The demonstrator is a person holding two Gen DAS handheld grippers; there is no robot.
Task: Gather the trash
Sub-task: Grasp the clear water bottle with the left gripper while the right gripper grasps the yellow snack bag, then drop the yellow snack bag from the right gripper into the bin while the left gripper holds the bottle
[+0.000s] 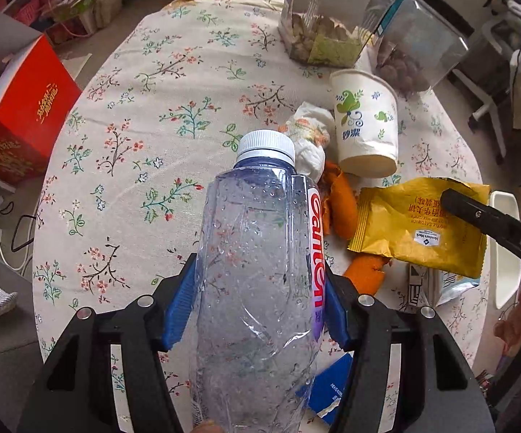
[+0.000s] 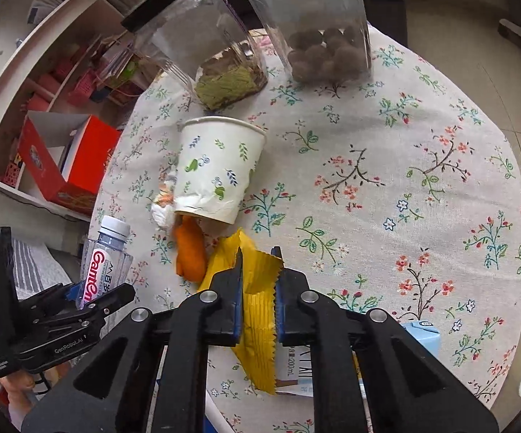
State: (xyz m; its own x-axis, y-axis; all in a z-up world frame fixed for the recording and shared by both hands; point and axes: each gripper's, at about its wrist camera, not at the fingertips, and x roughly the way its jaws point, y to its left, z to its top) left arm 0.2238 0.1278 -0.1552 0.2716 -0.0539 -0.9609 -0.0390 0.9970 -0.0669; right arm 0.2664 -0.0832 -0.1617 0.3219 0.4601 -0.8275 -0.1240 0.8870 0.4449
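My left gripper [image 1: 256, 303] is shut on a clear plastic water bottle [image 1: 256, 270] with a white cap and red label, held above the floral tablecloth; it also shows in the right wrist view [image 2: 103, 270]. My right gripper [image 2: 258, 281] is shut on a yellow snack wrapper [image 2: 260, 310], which also shows in the left wrist view [image 1: 419, 227]. A paper cup [image 2: 213, 173] lies on its side beyond it, with a crumpled tissue [image 1: 311, 137] and orange peel [image 2: 190, 249] beside it.
Two clear jars [image 2: 318, 21] of snacks stand at the table's far edge. A small milk carton [image 2: 419, 335] lies under my right gripper. A blue card [image 1: 332, 386] lies under the bottle. A red box [image 1: 18, 108] sits on a shelf at the left.
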